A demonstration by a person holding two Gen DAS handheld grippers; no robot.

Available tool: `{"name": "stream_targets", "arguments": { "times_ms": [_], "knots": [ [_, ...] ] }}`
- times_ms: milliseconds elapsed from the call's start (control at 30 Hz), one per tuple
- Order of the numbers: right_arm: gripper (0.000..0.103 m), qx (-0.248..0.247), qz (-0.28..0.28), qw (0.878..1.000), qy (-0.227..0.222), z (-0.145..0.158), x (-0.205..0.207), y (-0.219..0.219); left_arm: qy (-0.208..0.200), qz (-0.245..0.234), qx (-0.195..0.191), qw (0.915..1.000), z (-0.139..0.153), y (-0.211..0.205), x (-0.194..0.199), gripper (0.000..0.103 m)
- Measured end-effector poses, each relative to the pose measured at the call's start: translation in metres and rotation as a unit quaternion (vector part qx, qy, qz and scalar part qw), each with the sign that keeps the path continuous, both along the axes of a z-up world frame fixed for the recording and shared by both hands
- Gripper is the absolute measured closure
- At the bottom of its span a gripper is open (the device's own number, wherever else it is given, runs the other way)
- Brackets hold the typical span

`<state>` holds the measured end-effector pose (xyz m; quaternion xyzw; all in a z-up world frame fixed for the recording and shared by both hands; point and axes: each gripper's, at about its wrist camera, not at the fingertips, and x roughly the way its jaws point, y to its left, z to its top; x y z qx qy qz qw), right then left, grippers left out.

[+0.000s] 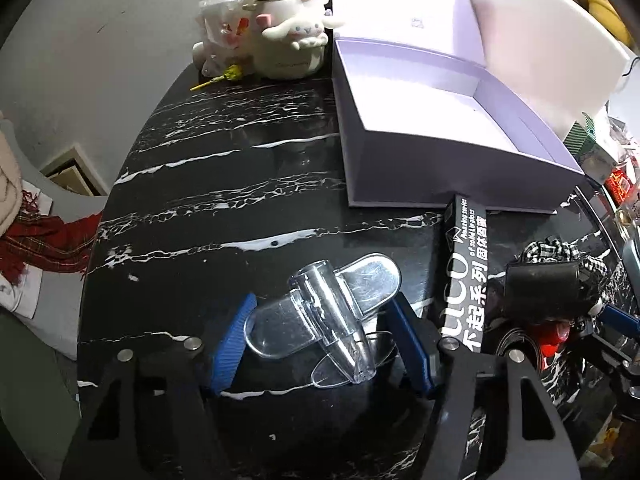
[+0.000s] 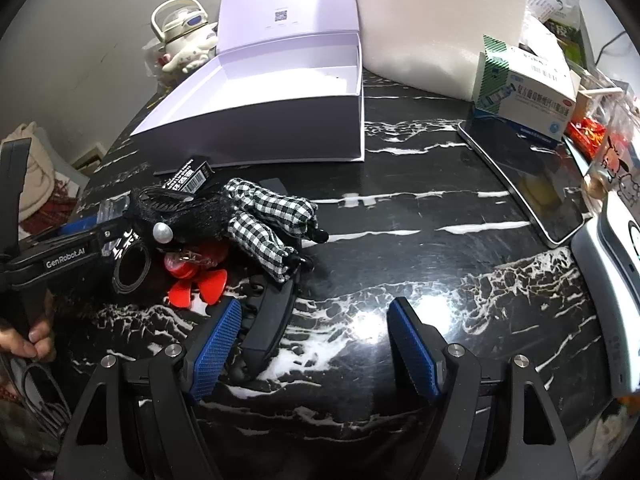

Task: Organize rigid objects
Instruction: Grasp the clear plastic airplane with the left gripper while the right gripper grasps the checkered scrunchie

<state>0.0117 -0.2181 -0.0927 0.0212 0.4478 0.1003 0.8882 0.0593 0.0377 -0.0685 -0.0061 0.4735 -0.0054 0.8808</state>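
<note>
A clear plastic toy plane (image 1: 332,320) lies on the black marble table between the blue pads of my left gripper (image 1: 320,340), which is open around it. An open lavender box (image 1: 432,120) stands just beyond; it also shows in the right wrist view (image 2: 272,120). A long black carton (image 1: 468,276) lies right of the plane. My right gripper (image 2: 316,348) is open and empty over the table. A black curved clip (image 2: 268,320) lies by its left pad. To its left lie a black and checked hair bow (image 2: 248,216), a red plastic piece (image 2: 200,280) and a black ring (image 2: 130,266).
A cream kettle with a plush dog (image 1: 292,40) stands at the table's far left corner. A white foam sheet (image 2: 436,20) leans behind the box. A medicine carton (image 2: 524,92), a phone (image 2: 528,184) and clutter crowd the right side.
</note>
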Motion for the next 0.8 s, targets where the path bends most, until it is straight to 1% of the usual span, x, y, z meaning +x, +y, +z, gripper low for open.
{"name": "stream_targets", "arguments": {
  "times_ms": [100, 200, 233, 300, 433, 533, 633, 700, 733, 767, 800],
  "knots": [
    [0.026, 0.005, 0.0, 1.0, 0.001, 0.0, 0.0, -0.002, 0.002, -0.008, -0.002, 1.0, 0.0, -0.001, -0.001, 0.036],
    [0.026, 0.011, 0.002, 1.0, -0.001, 0.0, 0.0, -0.005, 0.006, -0.008, -0.021, 0.9997, 0.002, 0.003, -0.003, 0.036],
    [0.026, 0.015, 0.003, 1.0, -0.004, 0.001, 0.001, -0.006, 0.008, -0.006, -0.031, 0.9995, 0.003, 0.005, -0.005, 0.036],
    [0.026, 0.017, 0.004, 1.0, -0.018, 0.005, 0.001, -0.006, 0.009, -0.001, -0.036, 0.9993, 0.003, 0.009, -0.008, 0.036],
    [0.026, -0.002, 0.019, 0.999, -0.044, 0.012, 0.002, 0.001, 0.007, 0.006, -0.034, 0.9994, 0.007, 0.012, -0.013, 0.036],
    [0.026, -0.018, 0.032, 0.998, -0.055, 0.014, 0.005, 0.007, 0.002, 0.011, -0.033, 0.9994, 0.011, 0.015, -0.016, 0.036],
    [0.031, -0.011, 0.046, 0.997, -0.062, 0.015, 0.008, 0.01, -0.005, 0.014, -0.034, 0.9993, 0.016, 0.015, -0.021, 0.036],
    [0.033, -0.017, 0.05, 0.996, -0.073, 0.015, 0.01, 0.013, -0.005, 0.014, -0.035, 0.9993, 0.017, 0.014, -0.024, 0.036],
    [0.039, -0.021, 0.05, 0.995, -0.081, 0.014, 0.011, 0.014, -0.004, 0.014, -0.037, 0.9992, 0.018, 0.014, -0.025, 0.036],
    [0.042, -0.024, 0.05, 0.995, -0.084, 0.013, 0.013, 0.014, -0.003, 0.014, -0.038, 0.9992, 0.018, 0.013, -0.025, 0.036],
    [0.043, -0.023, 0.053, 0.995, -0.086, 0.012, 0.015, 0.015, -0.004, 0.014, -0.037, 0.9992, 0.018, 0.013, -0.025, 0.036]
  ]
}}
